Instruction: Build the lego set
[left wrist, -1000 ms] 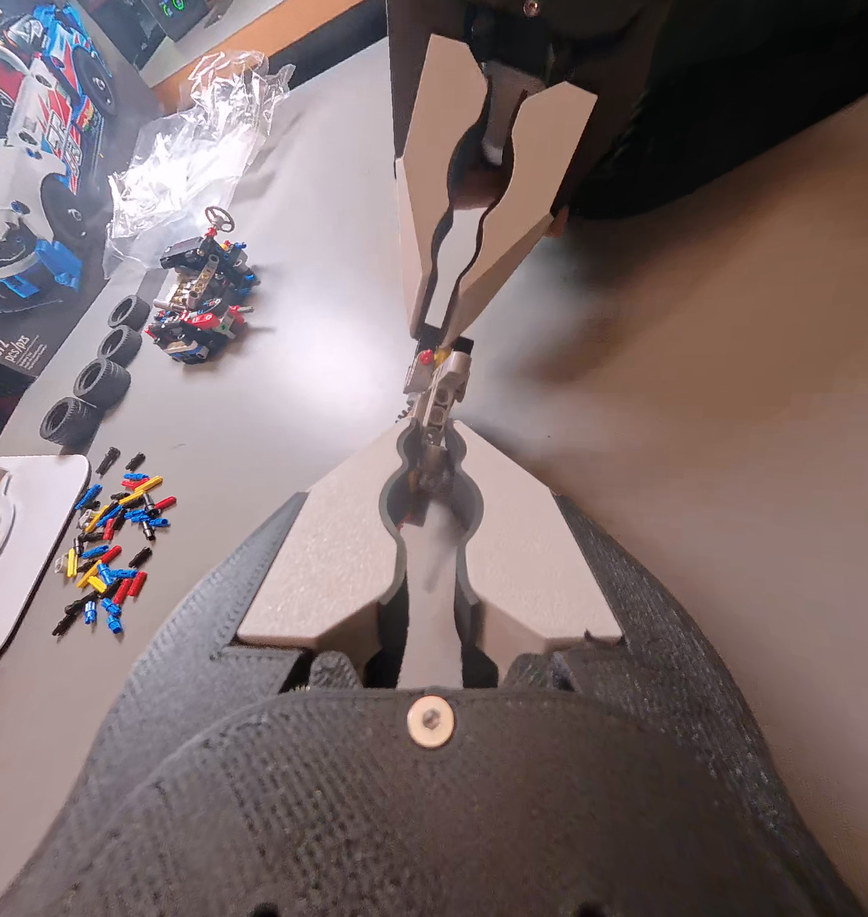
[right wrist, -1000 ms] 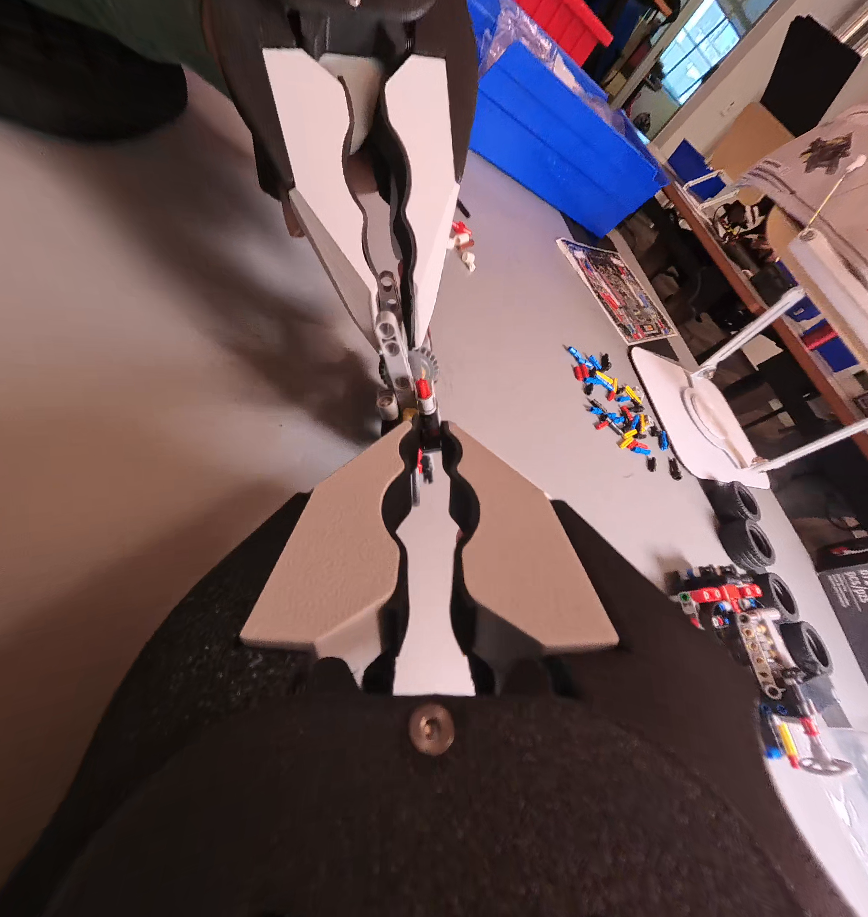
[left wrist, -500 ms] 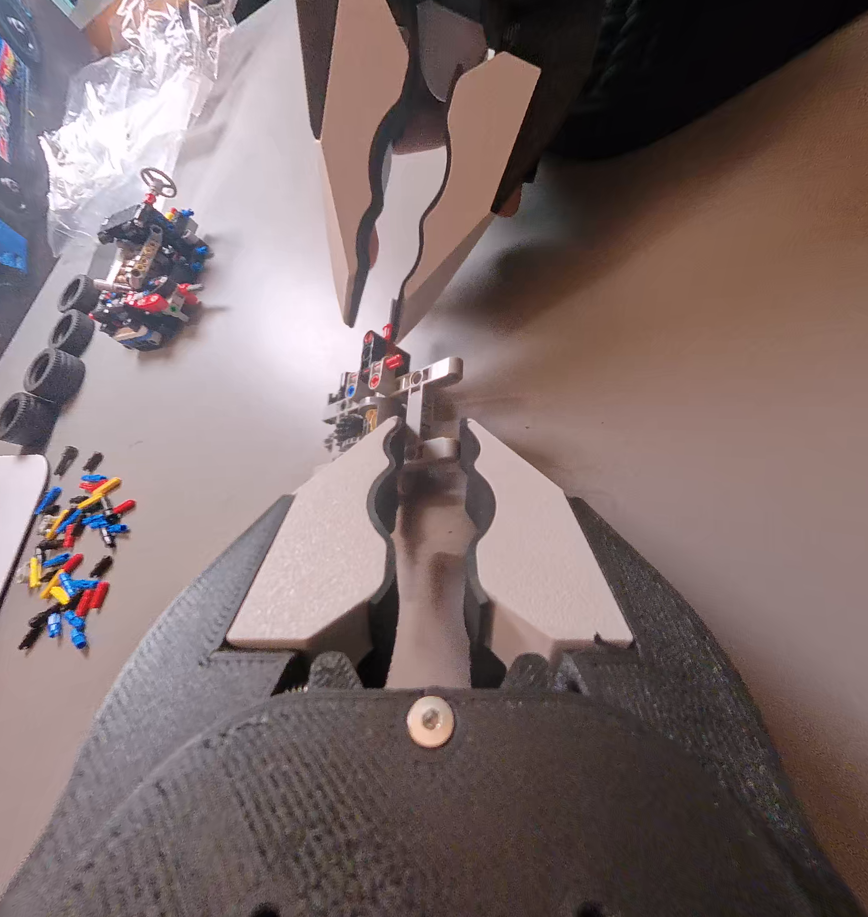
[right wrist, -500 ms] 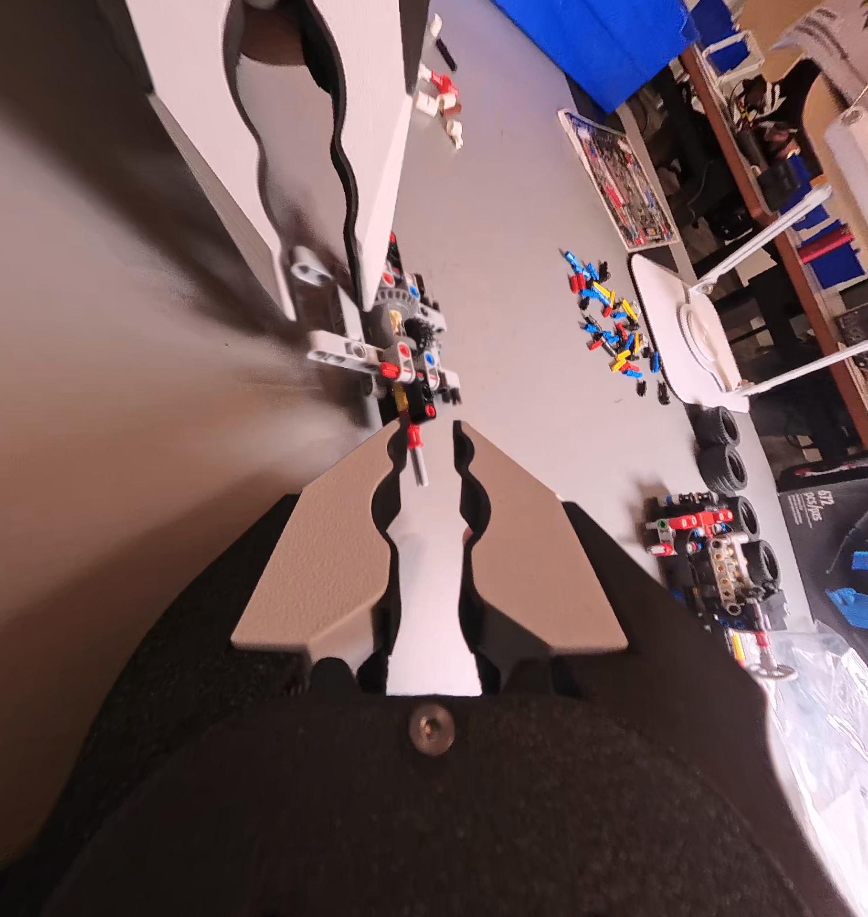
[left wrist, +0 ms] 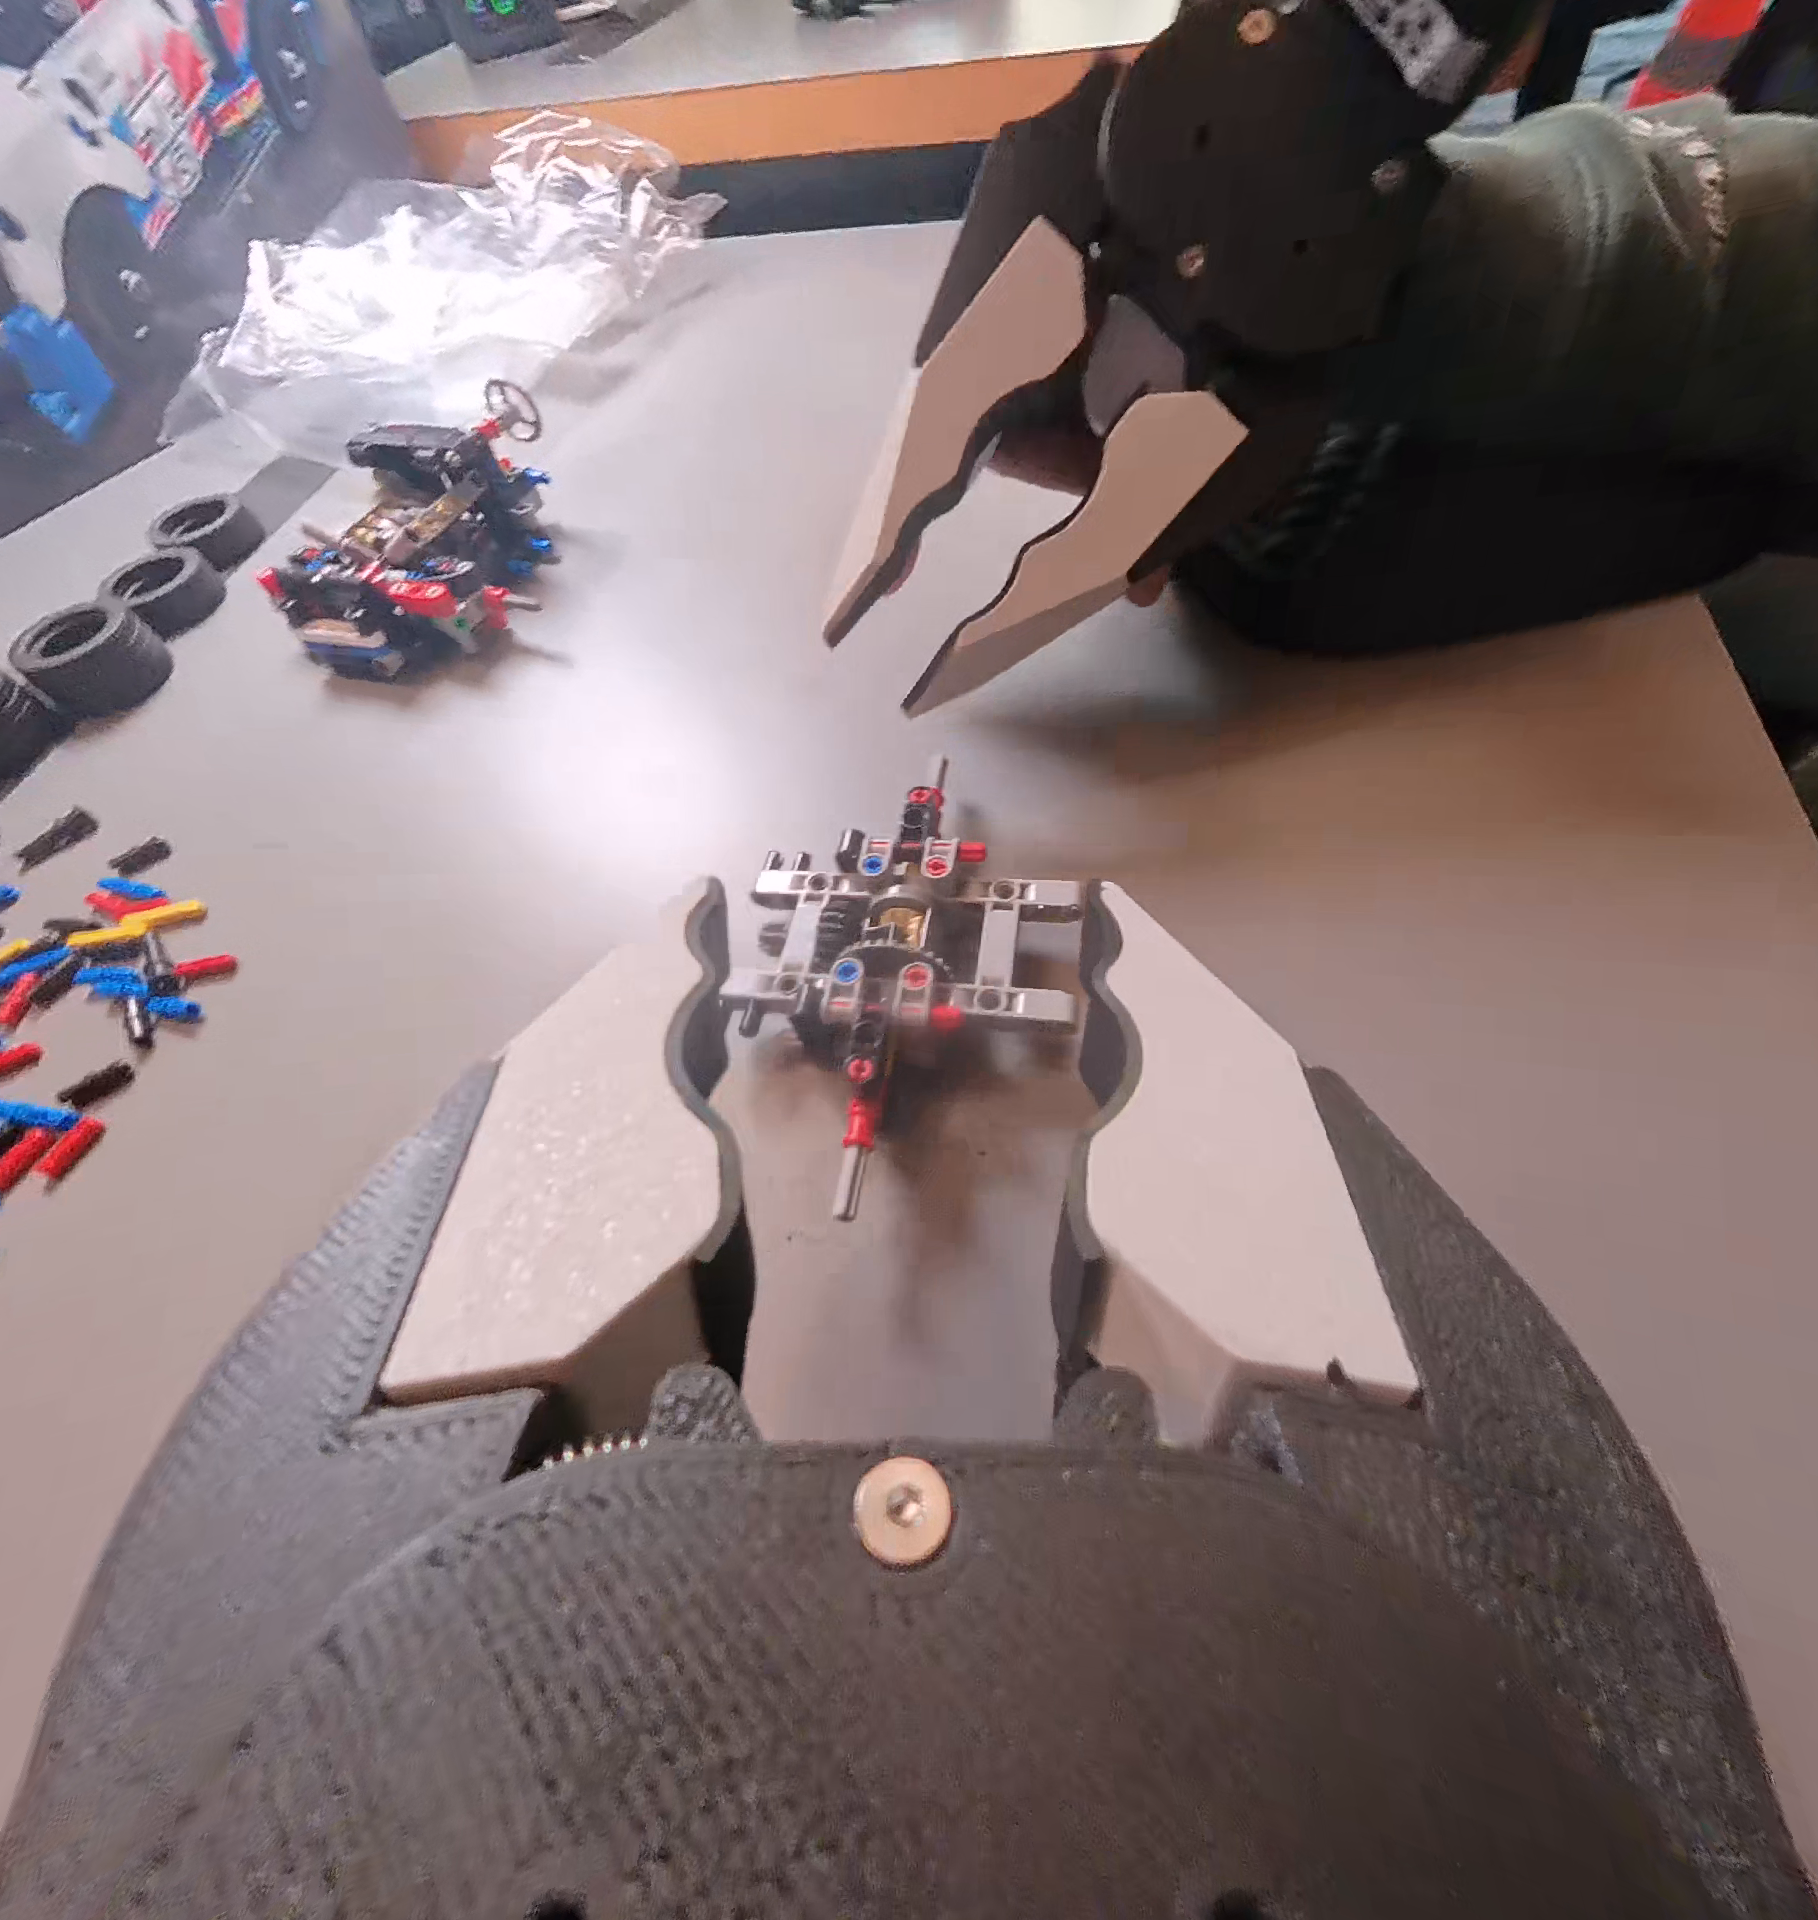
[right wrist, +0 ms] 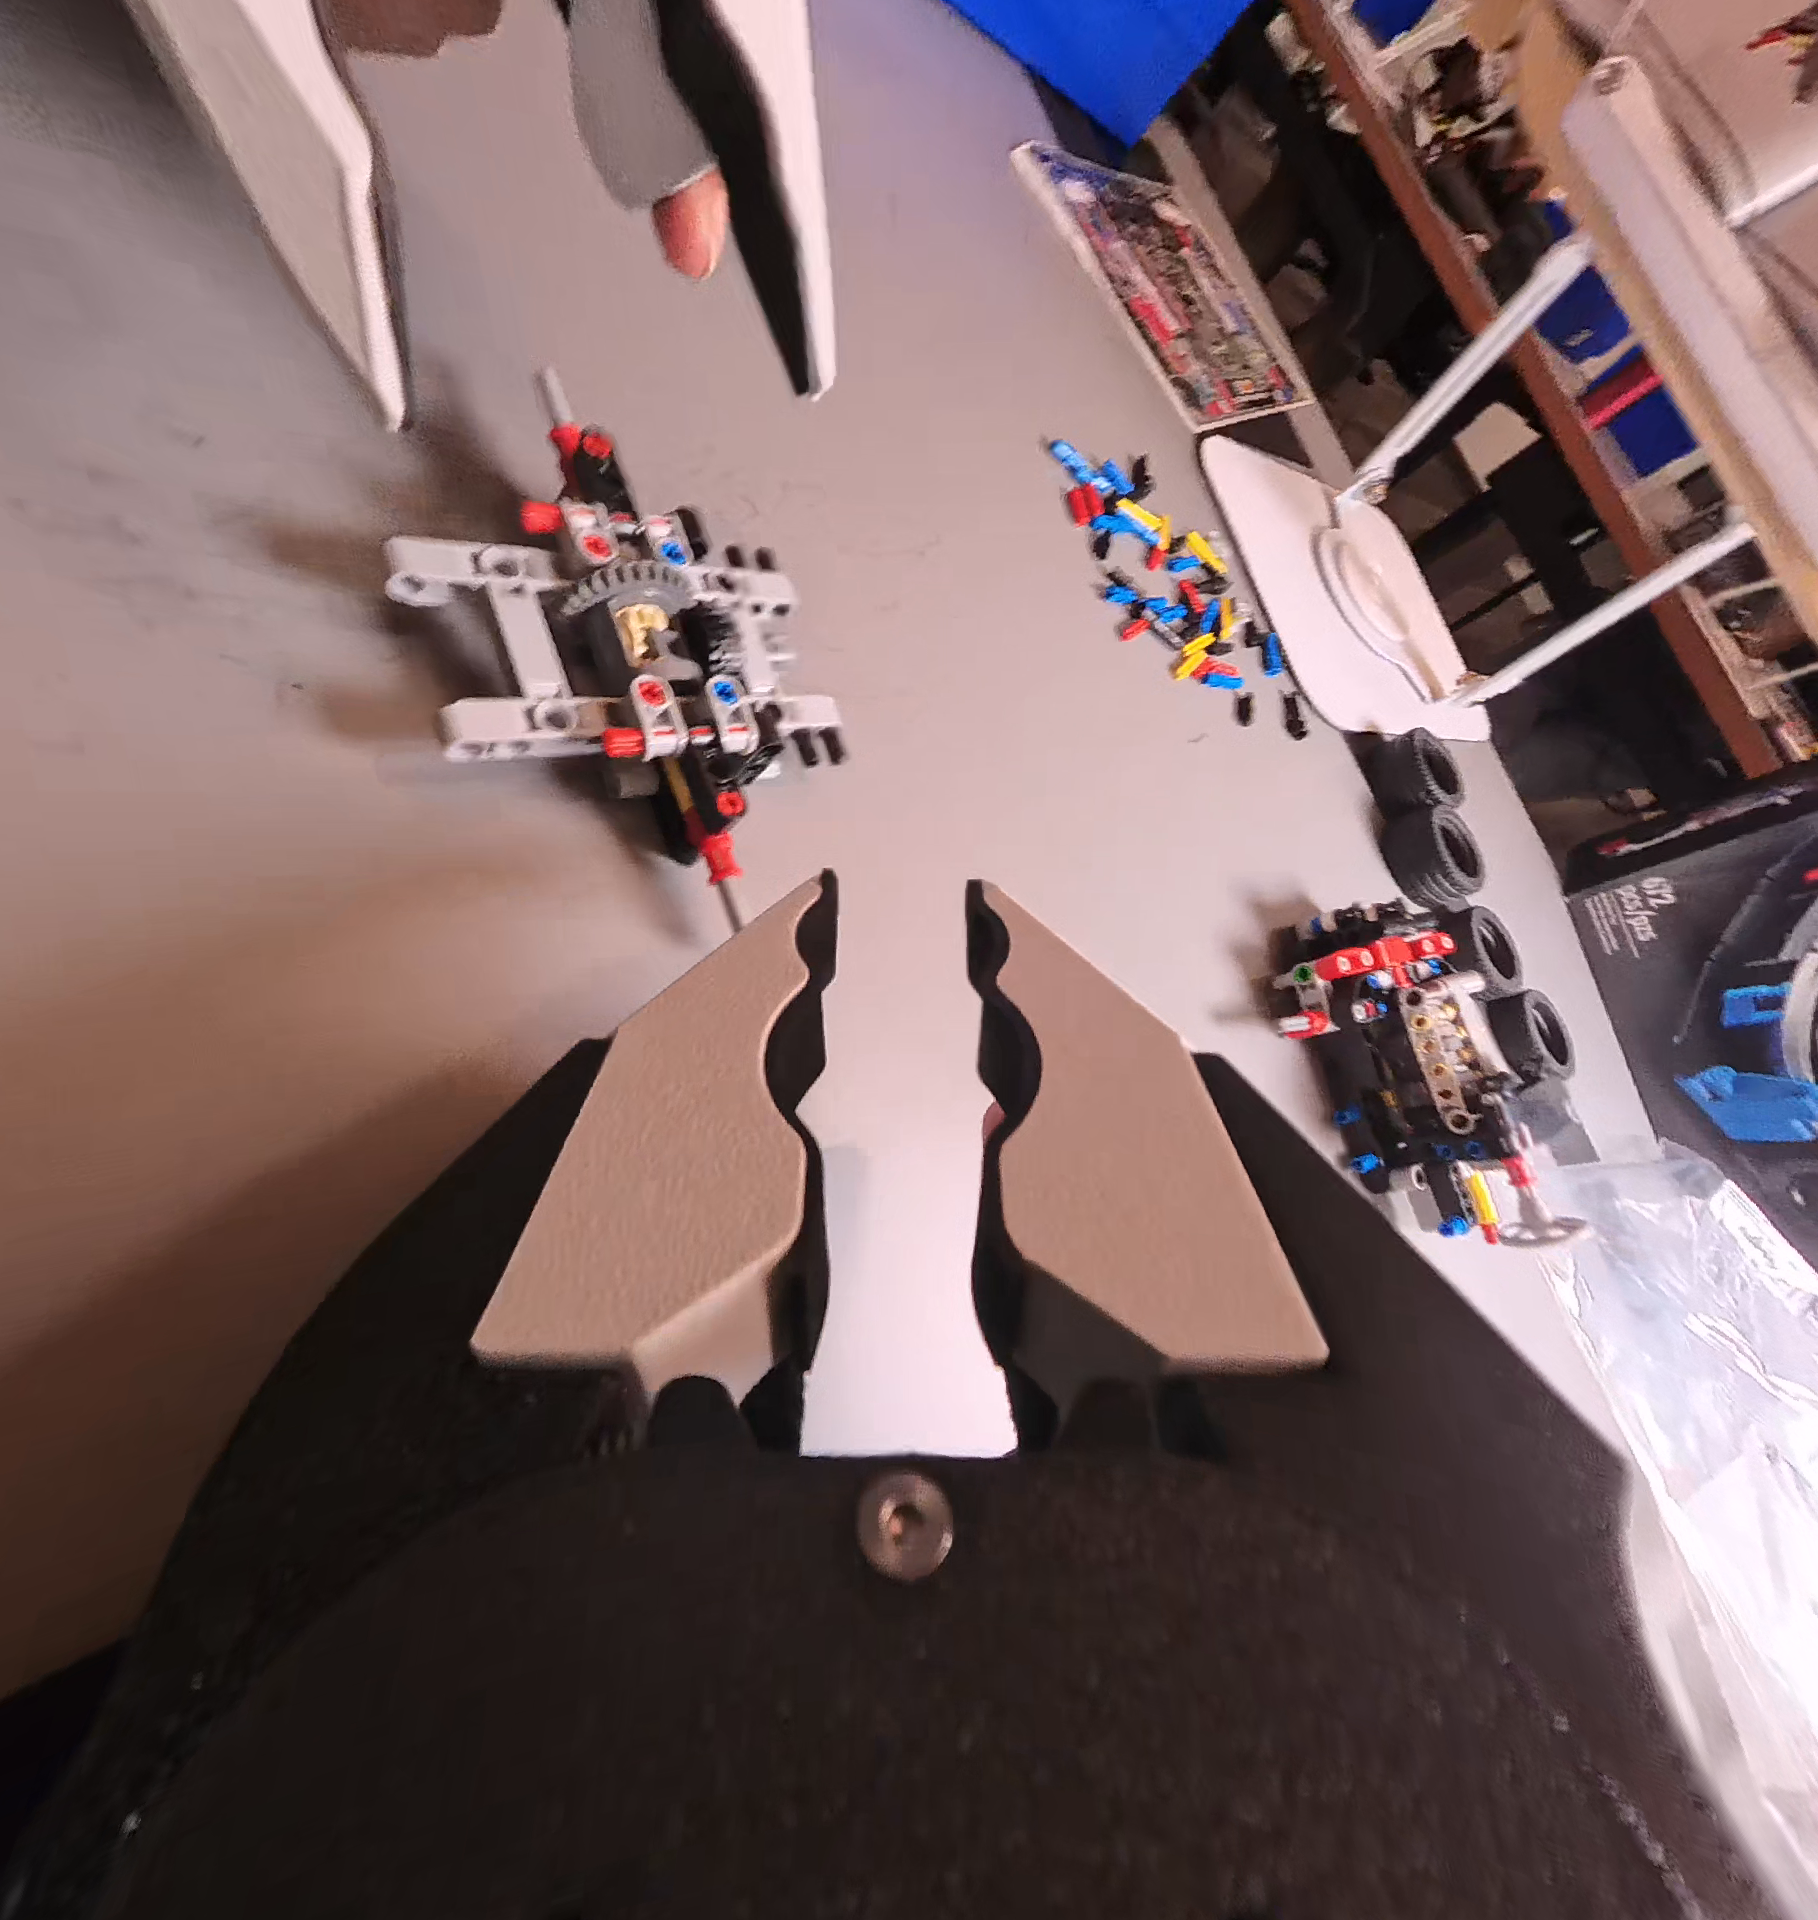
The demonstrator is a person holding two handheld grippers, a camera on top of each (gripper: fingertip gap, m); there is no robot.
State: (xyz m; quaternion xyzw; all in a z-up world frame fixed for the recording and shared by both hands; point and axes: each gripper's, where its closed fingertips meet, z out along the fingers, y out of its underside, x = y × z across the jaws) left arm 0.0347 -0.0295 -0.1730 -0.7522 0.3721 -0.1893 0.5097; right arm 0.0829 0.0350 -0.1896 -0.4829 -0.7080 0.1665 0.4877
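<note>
Both grippers have let go within the last second: the grey gear frame (left wrist: 910,951) that they pinched between them now lies flat on the table (left wrist: 1404,935), and each claw has drawn back from it. From the left wrist view, the left gripper (left wrist: 900,935) stands wide, its jaws on either side of the frame at 9 and 3 o'clock without clearly touching it, while the right gripper (left wrist: 869,665) hovers at 12 o'clock with a narrower gap and nothing in it. Seen from the right wrist view, the frame (right wrist: 614,649) sits at about 11 o'clock from the right gripper (right wrist: 900,899), well apart from the loose pins (right wrist: 1165,571) at 1 o'clock. I judge the frame light and stiff in its beams, yet easily sprung apart at its pin joints, and its long axle (left wrist: 861,1132) may slide or bend if seized. The two parallel grey side beams look like the safest hold. Motion blur smears the frame's underside and gears, so whether every pin is seated cannot be told. Off at 10 o'clock in the left view, the chassis (left wrist: 406,561) and tyres (left wrist: 89,655) lie untouched, and the box (left wrist: 53,208) is cut off by the edge.
</note>
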